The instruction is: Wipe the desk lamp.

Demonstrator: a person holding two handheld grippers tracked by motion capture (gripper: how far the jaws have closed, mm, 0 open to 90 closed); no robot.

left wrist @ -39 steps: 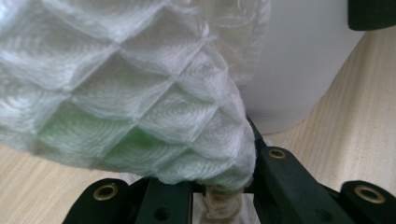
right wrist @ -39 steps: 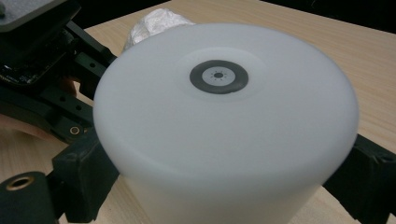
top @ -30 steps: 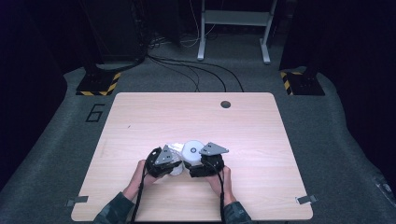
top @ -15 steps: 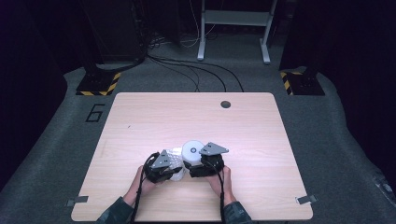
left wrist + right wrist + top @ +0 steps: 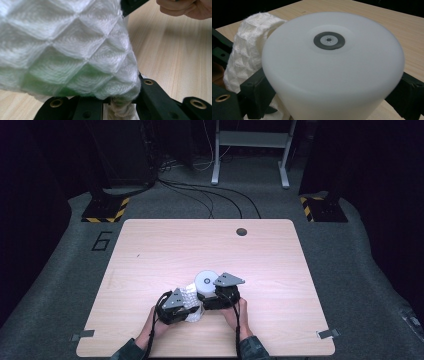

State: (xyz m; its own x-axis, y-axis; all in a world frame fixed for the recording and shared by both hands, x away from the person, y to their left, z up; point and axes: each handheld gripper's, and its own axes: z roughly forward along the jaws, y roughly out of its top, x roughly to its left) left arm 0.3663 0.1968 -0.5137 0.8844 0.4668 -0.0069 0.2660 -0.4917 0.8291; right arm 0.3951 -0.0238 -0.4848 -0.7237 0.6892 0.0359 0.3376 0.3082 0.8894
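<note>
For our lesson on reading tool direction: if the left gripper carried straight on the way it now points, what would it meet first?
The left gripper points toward the white quilted cloth already pinched in its jaws. Straight on, it would probably meet the white round lamp held by the right gripper just behind, though depth is unclear.

A white diamond-quilted cloth (image 5: 75, 47) with a green tinge; a white lamp (image 5: 332, 72) with a grey button.

Each hand-held gripper is black: the left hand-held gripper (image 5: 187, 306) and the right hand-held gripper (image 5: 210, 296) both carry a grey three-cornered plate on top. Black cables trail toward the lower frame edge. Brass-ringed screw holes dot the black jaws. The sleeves are dark green.
</note>
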